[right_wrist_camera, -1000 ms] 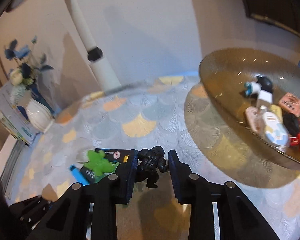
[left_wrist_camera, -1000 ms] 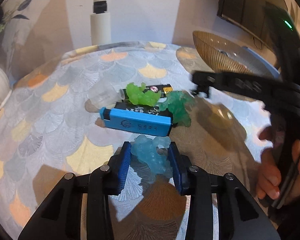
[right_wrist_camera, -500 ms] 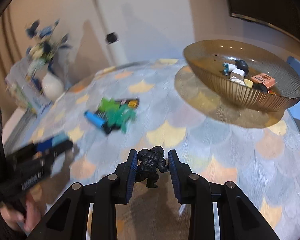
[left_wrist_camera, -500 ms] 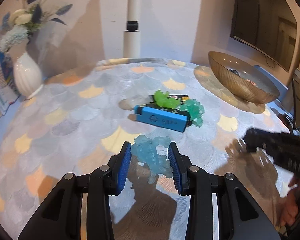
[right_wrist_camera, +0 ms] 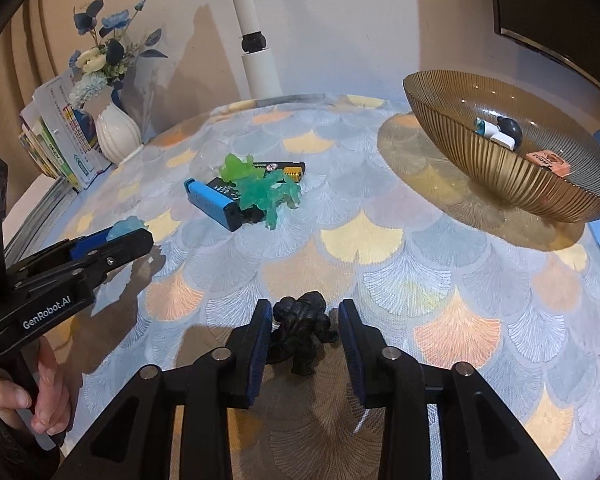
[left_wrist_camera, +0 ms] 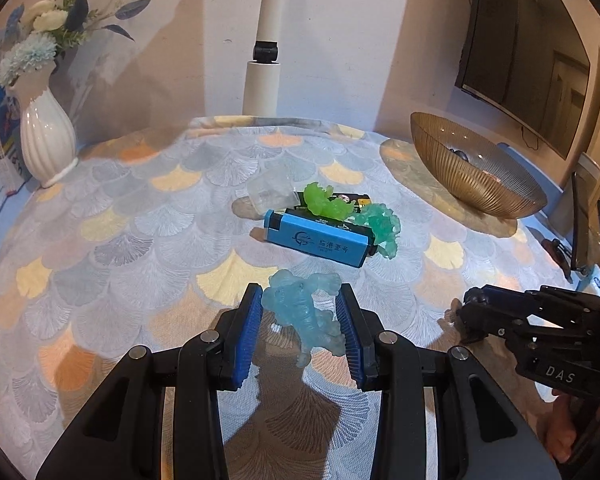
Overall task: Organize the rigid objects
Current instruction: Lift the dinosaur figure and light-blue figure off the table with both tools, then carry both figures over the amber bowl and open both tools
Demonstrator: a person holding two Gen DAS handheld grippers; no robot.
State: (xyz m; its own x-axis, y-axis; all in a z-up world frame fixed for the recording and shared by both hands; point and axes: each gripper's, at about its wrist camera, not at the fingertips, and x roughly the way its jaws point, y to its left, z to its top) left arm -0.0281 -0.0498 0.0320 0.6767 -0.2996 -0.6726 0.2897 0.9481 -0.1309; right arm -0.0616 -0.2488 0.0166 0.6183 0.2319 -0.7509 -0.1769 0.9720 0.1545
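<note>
My left gripper (left_wrist_camera: 302,322) is clamped on a pale blue translucent figure (left_wrist_camera: 306,314) — lumpy, muscular shape, head end up-left, legs trailing down-right between the blue pads (left_wrist_camera: 249,334). My right gripper (right_wrist_camera: 306,338) grips a black figure (right_wrist_camera: 302,330) of the same build, held roughly upright, legs down toward me, jaws closed against its sides. Both are held above the tablecloth (right_wrist_camera: 380,264), near its front edge.

Mid-table pile: a blue lighter (left_wrist_camera: 318,240) lying flat, long axis running left to right and slightly toward me, cap end left; a lime green figure (left_wrist_camera: 324,204) on top of dark packs (left_wrist_camera: 356,202); a teal figure (left_wrist_camera: 382,226) touching the lighter's right end; a clear plastic piece (left_wrist_camera: 272,192) just behind.

Cloth is grey-blue with yellow and orange fan scallops. Ribbed amber bowl (right_wrist_camera: 480,168) far right, small items inside. White vase (left_wrist_camera: 46,140) with blue flowers far left, books (right_wrist_camera: 56,136) beside it, white pole (left_wrist_camera: 266,52) at the back wall — dark screen (left_wrist_camera: 528,40) upper right.
</note>
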